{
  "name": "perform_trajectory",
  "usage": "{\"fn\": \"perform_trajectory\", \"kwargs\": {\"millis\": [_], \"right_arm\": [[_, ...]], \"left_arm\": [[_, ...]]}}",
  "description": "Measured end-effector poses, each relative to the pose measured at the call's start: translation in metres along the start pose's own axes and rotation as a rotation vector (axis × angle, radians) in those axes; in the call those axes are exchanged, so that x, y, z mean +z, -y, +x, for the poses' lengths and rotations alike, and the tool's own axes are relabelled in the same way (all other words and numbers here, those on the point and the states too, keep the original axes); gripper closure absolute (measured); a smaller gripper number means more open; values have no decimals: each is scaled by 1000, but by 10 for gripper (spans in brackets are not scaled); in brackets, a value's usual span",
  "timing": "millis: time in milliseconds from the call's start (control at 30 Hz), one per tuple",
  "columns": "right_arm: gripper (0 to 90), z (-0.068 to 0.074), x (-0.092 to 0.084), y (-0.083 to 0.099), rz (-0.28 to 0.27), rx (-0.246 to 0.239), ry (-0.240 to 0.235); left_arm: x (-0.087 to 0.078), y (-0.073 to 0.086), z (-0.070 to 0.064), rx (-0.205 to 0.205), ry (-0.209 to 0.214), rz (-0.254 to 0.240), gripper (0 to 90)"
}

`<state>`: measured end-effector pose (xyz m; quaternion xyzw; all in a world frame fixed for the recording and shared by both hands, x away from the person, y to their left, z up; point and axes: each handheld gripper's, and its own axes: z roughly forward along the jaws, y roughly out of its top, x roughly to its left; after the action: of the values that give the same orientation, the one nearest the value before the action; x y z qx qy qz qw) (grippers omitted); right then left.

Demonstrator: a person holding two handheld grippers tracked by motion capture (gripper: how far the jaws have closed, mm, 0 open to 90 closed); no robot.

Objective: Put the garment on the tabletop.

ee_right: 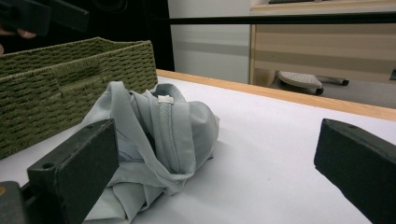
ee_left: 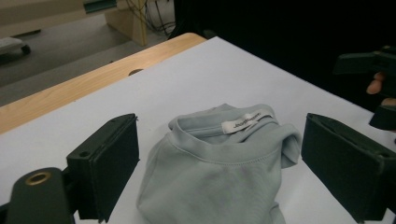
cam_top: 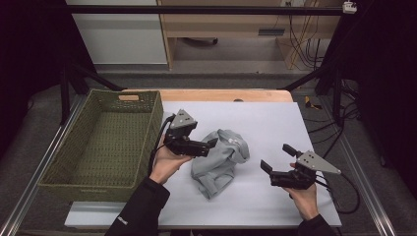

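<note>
A crumpled light grey shirt (cam_top: 220,161) lies in a heap on the white table cover, its collar and white label (ee_left: 246,122) facing up. My left gripper (cam_top: 210,146) hovers at the shirt's left edge, held by a hand in a dark sleeve. Its jaws stand wide apart in the left gripper view, with the shirt (ee_left: 219,172) just beyond them and nothing gripped. My right gripper (cam_top: 277,158) is a little to the right of the shirt, apart from it and open. In the right gripper view the shirt (ee_right: 154,135) sits ahead and to the left.
A green woven basket (cam_top: 150,115) with nothing inside stands at the table's left, close to the shirt (ee_right: 70,84). The white cover (cam_top: 275,123) has bare room behind and right of the shirt. A wooden table edge (cam_top: 221,94) runs along the back.
</note>
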<state>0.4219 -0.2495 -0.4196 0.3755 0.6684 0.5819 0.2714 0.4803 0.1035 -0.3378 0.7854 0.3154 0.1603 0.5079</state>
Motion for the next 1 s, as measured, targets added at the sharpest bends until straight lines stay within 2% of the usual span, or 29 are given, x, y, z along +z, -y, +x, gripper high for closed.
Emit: {"fn": "perform_trajectory", "kwargs": {"millis": [67, 200, 267, 500, 567, 667, 767, 833, 1000], "right_arm": [[5, 0, 0, 0, -3, 0, -9], [5, 0, 0, 1, -3, 4, -11], [4, -1, 0, 1, -4, -1, -12], [4, -3, -1, 3, -4, 7, -12], [4, -1, -1, 3, 2, 24, -5], [4, -2, -2, 3, -2, 18, -11], [4, -3, -2, 3, -9, 15, -12], [4, -3, -2, 4, -9, 20, -11], [4, -4, -3, 5, 0, 10, -9]], "left_arm": [[-4, 10, 1, -15, 17, -44, 96], [-12, 28, -1, -34, 10, -106, 96], [-15, 36, -3, -29, -7, -121, 94], [-28, 64, -2, -62, -5, -181, 91], [-30, 69, -1, -65, -13, -180, 90], [-34, 77, -1, -65, -23, -204, 85], [-37, 83, -1, -69, -29, -209, 81], [-38, 85, -1, -62, -54, -209, 82], [-39, 88, 0, -71, -55, -208, 82]]}}
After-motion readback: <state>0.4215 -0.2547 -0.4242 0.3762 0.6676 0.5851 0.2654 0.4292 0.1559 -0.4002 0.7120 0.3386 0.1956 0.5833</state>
